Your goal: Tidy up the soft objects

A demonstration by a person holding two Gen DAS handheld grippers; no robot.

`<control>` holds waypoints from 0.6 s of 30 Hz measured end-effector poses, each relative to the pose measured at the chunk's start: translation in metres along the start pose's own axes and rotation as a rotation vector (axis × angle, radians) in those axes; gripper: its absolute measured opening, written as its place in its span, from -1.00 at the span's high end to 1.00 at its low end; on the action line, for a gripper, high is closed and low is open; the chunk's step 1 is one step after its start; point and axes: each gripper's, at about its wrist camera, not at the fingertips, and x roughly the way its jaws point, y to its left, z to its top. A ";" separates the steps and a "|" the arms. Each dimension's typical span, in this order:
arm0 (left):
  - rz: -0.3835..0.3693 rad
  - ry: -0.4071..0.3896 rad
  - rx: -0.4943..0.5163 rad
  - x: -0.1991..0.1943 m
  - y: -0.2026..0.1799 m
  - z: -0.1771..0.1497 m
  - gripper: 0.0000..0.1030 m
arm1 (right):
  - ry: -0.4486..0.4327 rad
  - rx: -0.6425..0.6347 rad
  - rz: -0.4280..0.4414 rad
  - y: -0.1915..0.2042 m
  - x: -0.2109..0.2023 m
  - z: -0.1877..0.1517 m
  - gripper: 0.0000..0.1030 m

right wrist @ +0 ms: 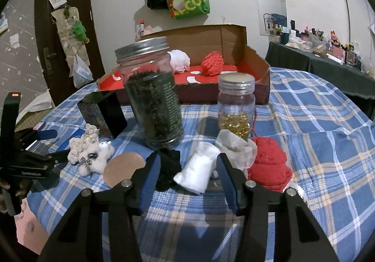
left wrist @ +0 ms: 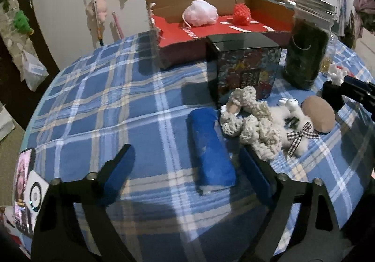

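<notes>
In the left wrist view my left gripper is open, its fingers on either side of a rolled blue cloth lying on the plaid table. Right of it lie a cream crochet piece, a white plush bunny with a checked bow and a tan pad. In the right wrist view my right gripper is open around a white rolled cloth, with a black cloth to its left and a red knitted piece to its right. The cardboard box holds a pink pouf and a red crochet ball.
A tall jar of dark leaves, a smaller jar of yellow capsules and a black printed box stand between the soft things and the cardboard box. A phone lies at the table's left edge. Crumpled white paper lies by the small jar.
</notes>
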 end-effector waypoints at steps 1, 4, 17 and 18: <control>-0.019 0.002 -0.002 0.001 0.000 0.001 -0.51 | 0.000 -0.002 0.002 0.000 0.000 0.000 0.05; -0.112 0.010 -0.015 0.004 -0.002 0.004 0.09 | 0.006 -0.008 0.017 0.001 0.001 -0.002 0.26; -0.126 -0.007 -0.035 -0.006 -0.005 -0.001 0.51 | 0.013 -0.007 0.042 -0.006 -0.005 -0.005 0.88; -0.121 -0.006 -0.031 -0.006 -0.005 -0.001 0.51 | 0.012 -0.014 0.036 -0.005 -0.006 -0.005 0.87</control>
